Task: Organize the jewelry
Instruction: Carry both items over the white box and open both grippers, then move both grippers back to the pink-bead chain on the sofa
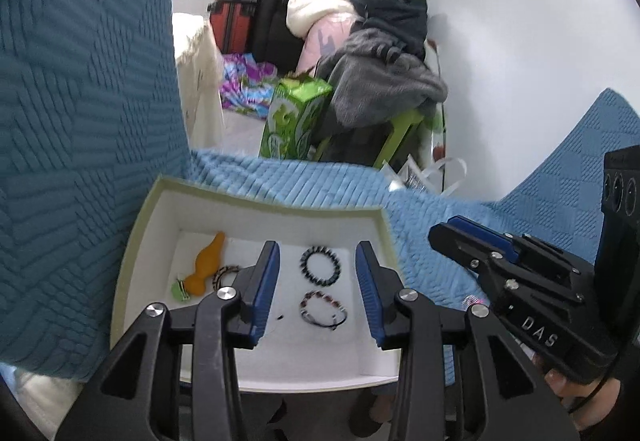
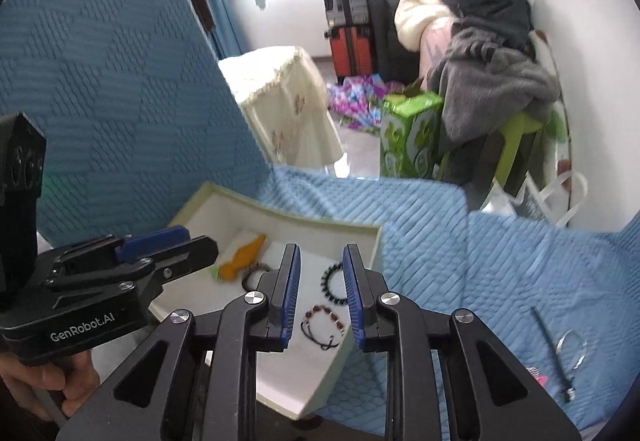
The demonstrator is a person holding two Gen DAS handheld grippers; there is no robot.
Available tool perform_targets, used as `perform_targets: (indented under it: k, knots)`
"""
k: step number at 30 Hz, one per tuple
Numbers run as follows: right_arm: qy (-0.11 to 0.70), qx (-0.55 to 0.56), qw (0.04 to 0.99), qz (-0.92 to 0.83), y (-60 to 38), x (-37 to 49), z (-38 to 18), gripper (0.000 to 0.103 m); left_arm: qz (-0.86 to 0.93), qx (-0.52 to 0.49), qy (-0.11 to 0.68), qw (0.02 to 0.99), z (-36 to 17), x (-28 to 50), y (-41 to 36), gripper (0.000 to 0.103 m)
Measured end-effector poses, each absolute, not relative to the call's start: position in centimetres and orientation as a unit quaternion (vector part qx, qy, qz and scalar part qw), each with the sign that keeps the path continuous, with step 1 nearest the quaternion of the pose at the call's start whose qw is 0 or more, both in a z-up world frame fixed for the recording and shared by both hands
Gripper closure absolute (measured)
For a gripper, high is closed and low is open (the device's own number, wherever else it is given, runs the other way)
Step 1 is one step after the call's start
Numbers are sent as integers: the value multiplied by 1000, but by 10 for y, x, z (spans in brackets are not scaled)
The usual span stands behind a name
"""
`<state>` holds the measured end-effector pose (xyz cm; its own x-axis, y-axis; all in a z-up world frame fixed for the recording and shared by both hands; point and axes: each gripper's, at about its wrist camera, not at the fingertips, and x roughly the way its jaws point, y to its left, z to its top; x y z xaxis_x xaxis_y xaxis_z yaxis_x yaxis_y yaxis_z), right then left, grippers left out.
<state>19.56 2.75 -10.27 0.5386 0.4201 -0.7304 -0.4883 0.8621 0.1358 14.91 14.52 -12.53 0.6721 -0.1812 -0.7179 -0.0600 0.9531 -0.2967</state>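
Above a white box [image 1: 140,225] on a blue-quilted bed, the left tool [image 1: 318,281] hangs with jaws apart and empty, and the right tool [image 2: 320,289], jaws narrowly apart, grips nothing. Below them lie a red-beaded bracelet [image 1: 323,310], then a dark beaded bracelet [image 1: 320,266]; an orange hair clip [image 1: 208,265] sits further left. To the right, loose on the quilt, a silver ring-and-stick piece [image 2: 562,351] lies lengthwise away from the camera, nearer the right hand, likely next.
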Motion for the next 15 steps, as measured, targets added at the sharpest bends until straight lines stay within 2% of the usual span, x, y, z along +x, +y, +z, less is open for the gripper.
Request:
perform_targets:
  k: [7, 15]
  knots:
    - [362, -45, 893, 264, 2, 188, -53, 82, -46, -143, 363, 920, -74, 141, 124, 62]
    - [329, -48, 909, 252, -40, 176, -27, 82, -71, -140, 333, 930, -48, 137, 86, 62]
